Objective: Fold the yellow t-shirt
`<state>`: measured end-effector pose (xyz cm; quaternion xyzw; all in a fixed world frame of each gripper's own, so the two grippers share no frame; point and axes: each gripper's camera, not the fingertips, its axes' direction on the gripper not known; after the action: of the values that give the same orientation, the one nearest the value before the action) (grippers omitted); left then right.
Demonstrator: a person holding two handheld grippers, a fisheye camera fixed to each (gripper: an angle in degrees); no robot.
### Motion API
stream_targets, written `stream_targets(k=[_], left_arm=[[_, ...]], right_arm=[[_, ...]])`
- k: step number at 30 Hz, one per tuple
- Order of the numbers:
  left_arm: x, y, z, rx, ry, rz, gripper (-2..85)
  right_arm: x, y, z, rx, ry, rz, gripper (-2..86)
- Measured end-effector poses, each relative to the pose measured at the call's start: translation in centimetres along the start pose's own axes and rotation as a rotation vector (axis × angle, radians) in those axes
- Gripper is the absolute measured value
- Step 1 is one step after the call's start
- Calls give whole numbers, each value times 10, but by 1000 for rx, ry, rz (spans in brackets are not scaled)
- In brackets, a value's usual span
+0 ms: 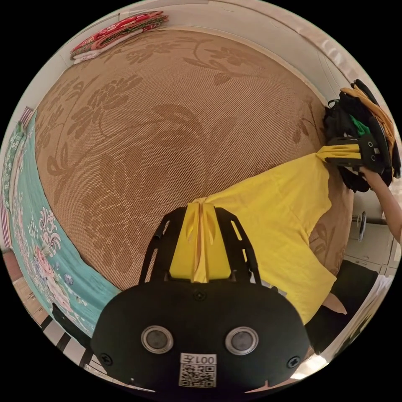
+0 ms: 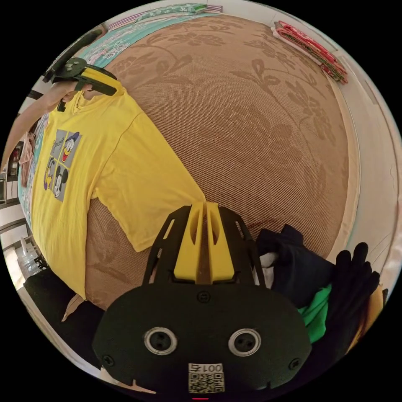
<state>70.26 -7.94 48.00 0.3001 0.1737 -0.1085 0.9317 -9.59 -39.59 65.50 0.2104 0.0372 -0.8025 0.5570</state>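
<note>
The yellow t-shirt [image 1: 276,217] is held up and stretched over the near edge of the brown mat [image 1: 167,104]. My left gripper [image 1: 204,205] is shut on a bunched fold of its fabric. My right gripper [image 1: 320,155] pinches its far tip by the clothes pile. In the right gripper view the t-shirt [image 2: 113,167] shows a cartoon print on its chest and hangs down past the bed's edge. There the right gripper [image 2: 205,204] stands shut at the sleeve's corner. The left gripper [image 2: 116,88] grips the shirt near the collar.
A pile of dark clothes [image 2: 301,268] with green and orange pieces lies by the right gripper. A folded red patterned cloth [image 1: 117,31] sits at the mat's far corner. A teal floral sheet [image 1: 37,234] borders the mat. A person's forearm [image 1: 387,201] holds the right gripper.
</note>
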Motion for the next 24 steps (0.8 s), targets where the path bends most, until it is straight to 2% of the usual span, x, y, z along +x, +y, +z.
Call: stream_targets(k=[6, 13, 16, 19, 22, 24], left_arm=[[-3, 45, -38, 123, 77, -47, 28], [-44, 174, -125, 410, 228, -340, 85], [-53, 268, -166, 524, 201, -550, 80], [-49, 377, -204, 570, 75, -809, 62], [-54, 478, -226, 554, -59, -1020, 53], [-71, 518, -229, 537, -22, -1063, 54]], right_arm=[[-27, -6, -4, -7, 118, 42, 23], [-41, -5, -13, -84, 299, 104, 12], [-51, -3, -28, -38, 241, 110, 8], [-78, -15, -50, 43, 215, 38, 8], [-121, -50, -75, 138, 87, -123, 12], [-164, -92, -96, 225, -39, -278, 21]])
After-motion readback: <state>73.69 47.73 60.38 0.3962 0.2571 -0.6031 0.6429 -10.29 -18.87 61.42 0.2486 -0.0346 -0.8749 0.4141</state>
